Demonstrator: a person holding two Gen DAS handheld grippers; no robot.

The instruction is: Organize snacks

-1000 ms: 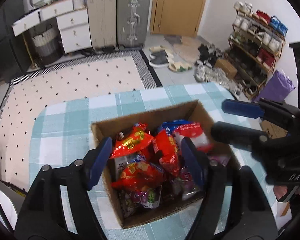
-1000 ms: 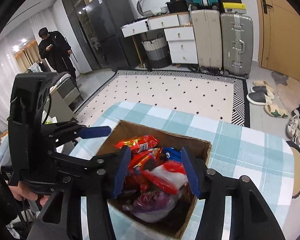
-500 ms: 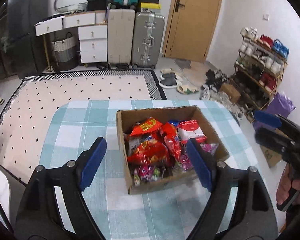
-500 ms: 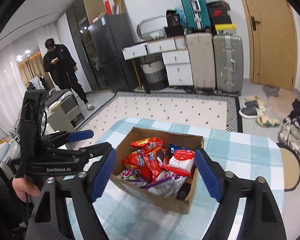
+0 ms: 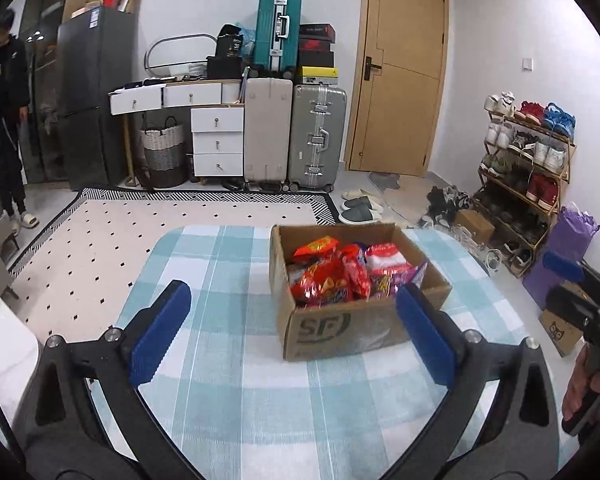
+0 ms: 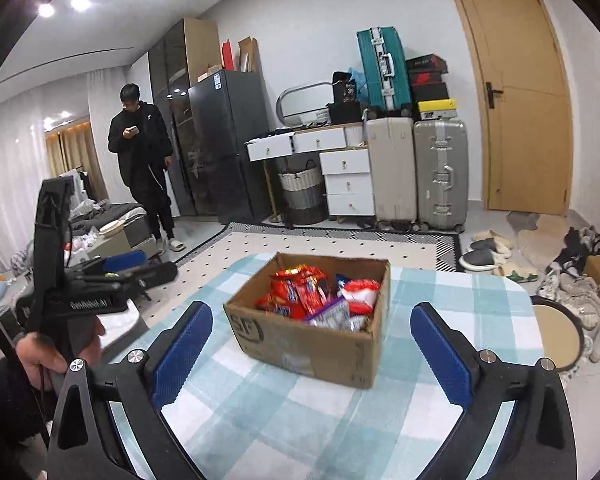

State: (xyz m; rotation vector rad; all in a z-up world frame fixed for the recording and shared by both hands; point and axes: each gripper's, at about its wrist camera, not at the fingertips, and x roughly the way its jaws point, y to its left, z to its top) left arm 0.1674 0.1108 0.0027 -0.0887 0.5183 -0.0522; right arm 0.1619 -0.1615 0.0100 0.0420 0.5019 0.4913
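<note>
An open cardboard box [image 5: 340,328] stands on the checked tablecloth and holds several snack packets [image 5: 332,276], mostly red. It also shows in the right wrist view [image 6: 300,340], with the snack packets [image 6: 312,292] inside. My left gripper [image 5: 292,320] is open and empty, held back from the box's near left. My right gripper [image 6: 308,344] is open and empty, held back from the box's near side. The right gripper also shows at the left wrist view's right edge [image 5: 576,292], and the left gripper at the right wrist view's left [image 6: 116,268].
The table [image 5: 220,264] has a blue and white checked cloth. A person in black [image 6: 144,160] stands by the fridge at the back left. Suitcases [image 5: 296,132], drawers, a shoe rack [image 5: 528,168] and a round stool [image 6: 560,336] stand around.
Both grippers have pulled back and up from above the box, and their jaws have opened wider. The box and snacks have stayed in place.
</note>
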